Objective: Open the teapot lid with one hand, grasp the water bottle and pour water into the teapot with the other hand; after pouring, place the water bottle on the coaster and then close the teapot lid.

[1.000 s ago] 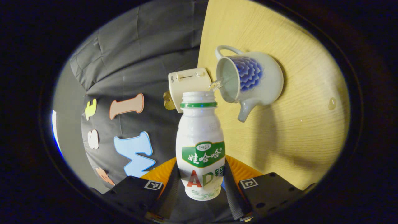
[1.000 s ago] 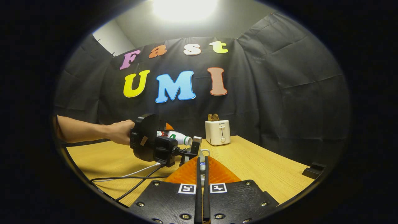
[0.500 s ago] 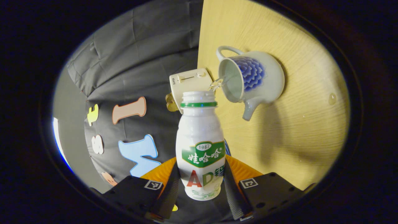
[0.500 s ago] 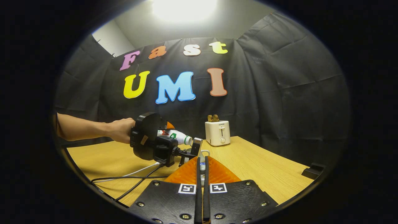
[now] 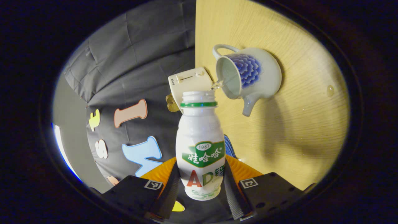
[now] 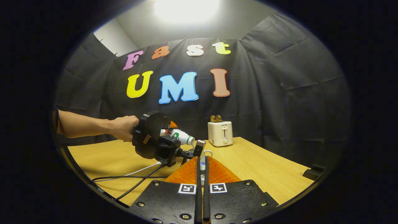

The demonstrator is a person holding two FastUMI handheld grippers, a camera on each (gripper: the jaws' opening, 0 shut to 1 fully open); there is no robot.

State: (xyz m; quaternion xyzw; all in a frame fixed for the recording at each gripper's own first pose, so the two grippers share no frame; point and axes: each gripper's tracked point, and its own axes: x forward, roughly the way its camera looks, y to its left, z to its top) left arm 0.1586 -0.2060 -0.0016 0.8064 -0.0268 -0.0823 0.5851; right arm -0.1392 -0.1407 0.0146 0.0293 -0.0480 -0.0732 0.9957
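Observation:
My left gripper is shut on the white water bottle, which has a green neck ring and no cap. The bottle lies tilted over, and a thin stream of water runs from its mouth into the open teapot, white with a blue flower pattern. In the right gripper view a hand holds that gripper and the bottle over the teapot. My right gripper is near the pot with its fingers almost together on a small white piece, the teapot lid, mostly hidden.
A cream toaster stands at the back of the wooden table, just beyond the teapot. Cables trail across the table's left front. A small black block sits at the right edge. A water drop lies on the wood.
The bottle and left gripper have shifted slightly right and up toward the teapot while water keeps running. The right gripper has barely moved.

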